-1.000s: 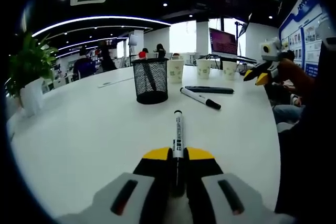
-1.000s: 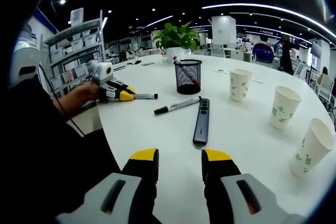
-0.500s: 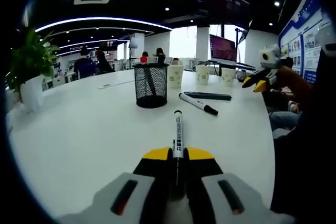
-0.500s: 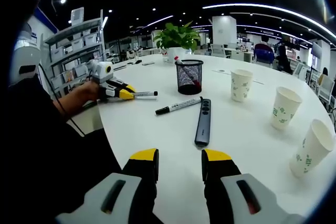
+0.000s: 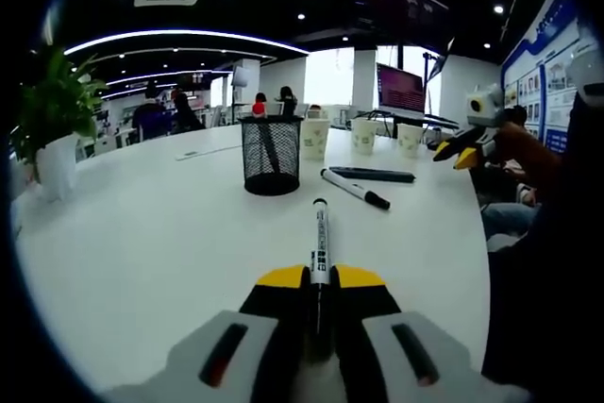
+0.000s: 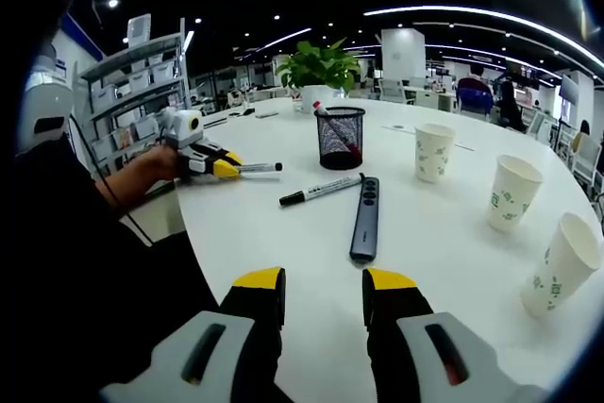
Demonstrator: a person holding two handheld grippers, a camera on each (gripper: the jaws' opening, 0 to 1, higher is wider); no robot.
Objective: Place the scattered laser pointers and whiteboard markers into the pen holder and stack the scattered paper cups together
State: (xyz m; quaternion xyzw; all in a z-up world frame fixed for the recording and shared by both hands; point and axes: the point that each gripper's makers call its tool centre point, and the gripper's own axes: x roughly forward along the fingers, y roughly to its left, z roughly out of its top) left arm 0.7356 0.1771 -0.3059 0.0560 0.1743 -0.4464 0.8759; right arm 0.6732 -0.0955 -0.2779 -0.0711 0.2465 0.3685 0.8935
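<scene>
My left gripper (image 5: 320,277) is shut on a white whiteboard marker (image 5: 321,238) with a black cap, held just above the round white table (image 5: 142,243). That gripper (image 6: 226,169) with its marker (image 6: 260,168) appears at the left of the right gripper view. Ahead stands a black mesh pen holder (image 5: 271,155) (image 6: 339,138) with a red-capped marker inside. A second marker (image 5: 355,188) (image 6: 320,190) and a dark laser pointer (image 5: 372,175) (image 6: 364,219) lie on the table beside it. Three paper cups (image 6: 432,152) (image 6: 511,193) (image 6: 562,264) stand apart. My right gripper (image 6: 324,294) is open over bare table and shows at the right (image 5: 455,151).
A potted plant (image 6: 318,68) (image 5: 52,129) stands at the table's far side behind the pen holder. A monitor (image 5: 400,77) sits beyond the cups. Shelving (image 6: 132,92) and a person's sleeve (image 6: 85,233) lie off the table's near edge. People stand in the office background.
The left gripper view has shifted slightly, so the pen holder and loose marker sit a little lower and nearer. The marker stays clamped. The right gripper has hardly moved.
</scene>
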